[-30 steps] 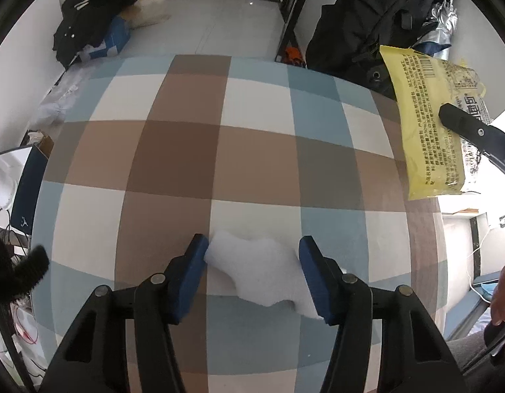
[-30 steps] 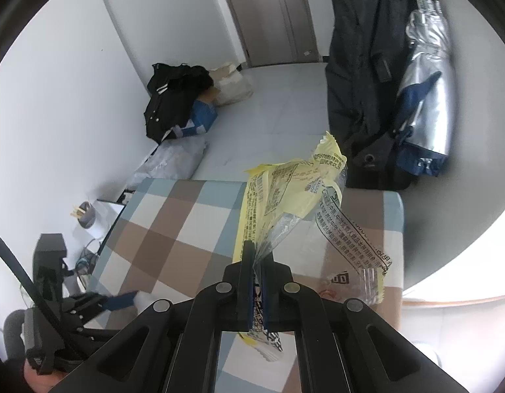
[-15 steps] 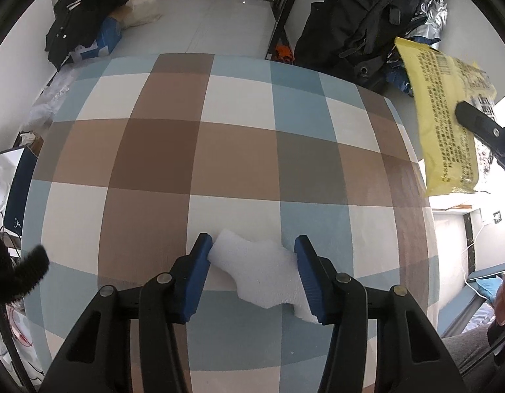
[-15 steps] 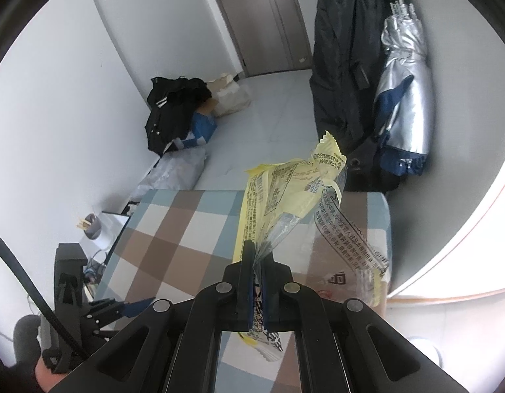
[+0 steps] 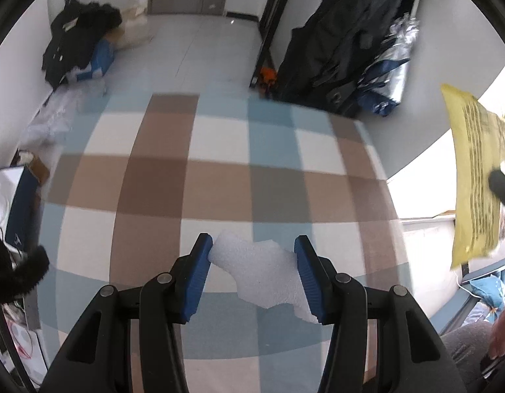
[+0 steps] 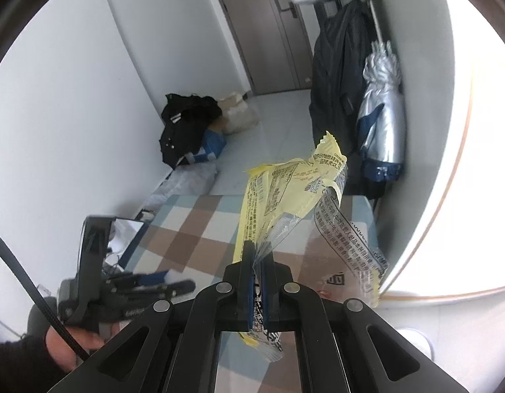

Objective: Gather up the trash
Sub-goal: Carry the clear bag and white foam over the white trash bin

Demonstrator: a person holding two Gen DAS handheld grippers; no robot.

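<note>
The left claw (image 5: pixel 254 263) grips a ragged piece of white foam (image 5: pixel 262 275) between its blue pads (image 5: pixel 200 271). The foam's long axis runs from the left pad's tip at about 10 o'clock down to the right pad's base at about 4 o'clock, so it sits slantwise across the gap, touching both pads. Under it lies the tabletop (image 5: pixel 216 180), covered in brown, blue and cream checks, with nothing else lying on it in this view.

The right claw (image 6: pixel 258 255) is closed tight on a yellow and clear plastic wrapper (image 6: pixel 285 193). The wrapper stands up out of the jaws, its long axis pointing toward 12 to 1 o'clock, with a torn tip at the top. A clear printed flap hangs off it toward 4 o'clock. A short tail of wrapper pokes out below the pads toward 6 o'clock. In the left wrist view the same wrapper shows at 3 o'clock, off the tabletop's right edge.

Further out, at 8 o'clock in the right wrist view, a hand (image 6: pixel 72 340) holds the left claw's handle. Beyond the tabletop, a black bag (image 6: pixel 187 124) lies on the floor at 10 o'clock beside a cardboard box (image 6: pixel 236 111). Dark coats (image 6: pixel 337 75) and a silver folded umbrella (image 6: pixel 383 111) hang at 1 o'clock, near a grey door (image 6: pixel 262 32).
</note>
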